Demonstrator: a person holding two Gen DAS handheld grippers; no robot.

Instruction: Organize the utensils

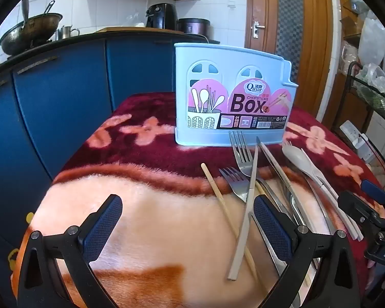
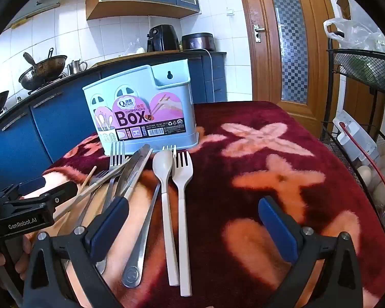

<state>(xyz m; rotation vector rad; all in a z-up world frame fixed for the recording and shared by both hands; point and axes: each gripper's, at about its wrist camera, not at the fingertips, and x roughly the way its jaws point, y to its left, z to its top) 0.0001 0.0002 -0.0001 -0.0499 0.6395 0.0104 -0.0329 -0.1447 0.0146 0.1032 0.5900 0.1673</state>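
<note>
We see our left gripper (image 1: 187, 220) and right gripper (image 2: 193, 220) both spread wide and holding nothing, hovering over the blanket-covered table (image 2: 308, 179). Between them the utensils (image 2: 146, 187) lie in a loose heap, tines toward the pale blue chopsticks box (image 1: 231, 102) standing beyond. Only the right wrist view shows the white spoon (image 2: 164, 179) and white fork (image 2: 183, 192) whole, side by side.
</note>
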